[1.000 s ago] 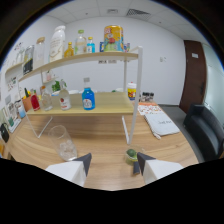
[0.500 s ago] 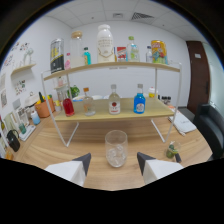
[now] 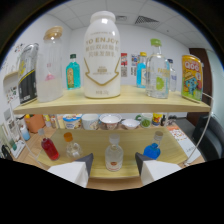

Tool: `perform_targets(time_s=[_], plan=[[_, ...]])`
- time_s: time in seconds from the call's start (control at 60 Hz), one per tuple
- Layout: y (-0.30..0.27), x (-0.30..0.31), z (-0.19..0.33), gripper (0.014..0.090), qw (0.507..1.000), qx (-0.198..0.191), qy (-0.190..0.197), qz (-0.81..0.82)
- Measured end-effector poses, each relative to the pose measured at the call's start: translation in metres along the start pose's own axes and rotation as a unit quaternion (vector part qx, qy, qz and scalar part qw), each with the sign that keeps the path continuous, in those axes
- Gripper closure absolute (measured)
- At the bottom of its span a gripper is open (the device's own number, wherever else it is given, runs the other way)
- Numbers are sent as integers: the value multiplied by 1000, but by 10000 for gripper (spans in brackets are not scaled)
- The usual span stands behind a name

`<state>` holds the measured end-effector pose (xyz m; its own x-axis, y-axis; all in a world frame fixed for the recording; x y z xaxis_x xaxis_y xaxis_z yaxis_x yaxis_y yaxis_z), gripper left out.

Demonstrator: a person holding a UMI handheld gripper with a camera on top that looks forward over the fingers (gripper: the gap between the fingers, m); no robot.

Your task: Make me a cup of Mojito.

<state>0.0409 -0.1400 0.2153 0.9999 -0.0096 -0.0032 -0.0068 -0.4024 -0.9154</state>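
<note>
The gripper [image 3: 113, 167] was up close to a two-level wooden shelf [image 3: 125, 104]. Its two pale fingers [image 3: 80, 167] were spread apart, with nothing held between them.

On the lower board, a small clear glass bottle with a round stopper [image 3: 113, 155] stood just ahead of the fingers, lined up with the gap between them. The fingers did not touch it. To one side of it stood a small bottle of red drink [image 3: 49, 149] and a little clear bottle with an orange cap [image 3: 71, 146]. To the other side sat a short bottle of blue drink [image 3: 151, 150].

Behind those, further back on the same board, was a row of round paper cups and bowls [image 3: 107, 121].

The top board was right in front of the camera. A big white plastic bottle with gold letters [image 3: 102, 56] stood in the middle of it. Beside it was a small teal bottle [image 3: 73, 73], then a tall clear jar with a wooden lid [image 3: 51, 66], and then a dark can [image 3: 27, 73]. On the other side of the white bottle stood a blue-capped bottle [image 3: 142, 70], a clear bottle with a lime picture [image 3: 158, 71] and a yellow can [image 3: 192, 78].

A white wall [image 3: 125, 37] showed behind the shelf.
</note>
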Motion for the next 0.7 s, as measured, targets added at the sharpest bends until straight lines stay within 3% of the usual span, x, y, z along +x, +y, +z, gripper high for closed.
perform_targets(time_s=[0.15,0.333,0.583,0.7], plan=[[9,-3,30,380,1000,-28,-5,-2],[20,1,47,671,999,-43,9,-11],[19,-2,46,696,999,-38,-9,-8],[8,-5,32,701,999,-15,-27,-22]])
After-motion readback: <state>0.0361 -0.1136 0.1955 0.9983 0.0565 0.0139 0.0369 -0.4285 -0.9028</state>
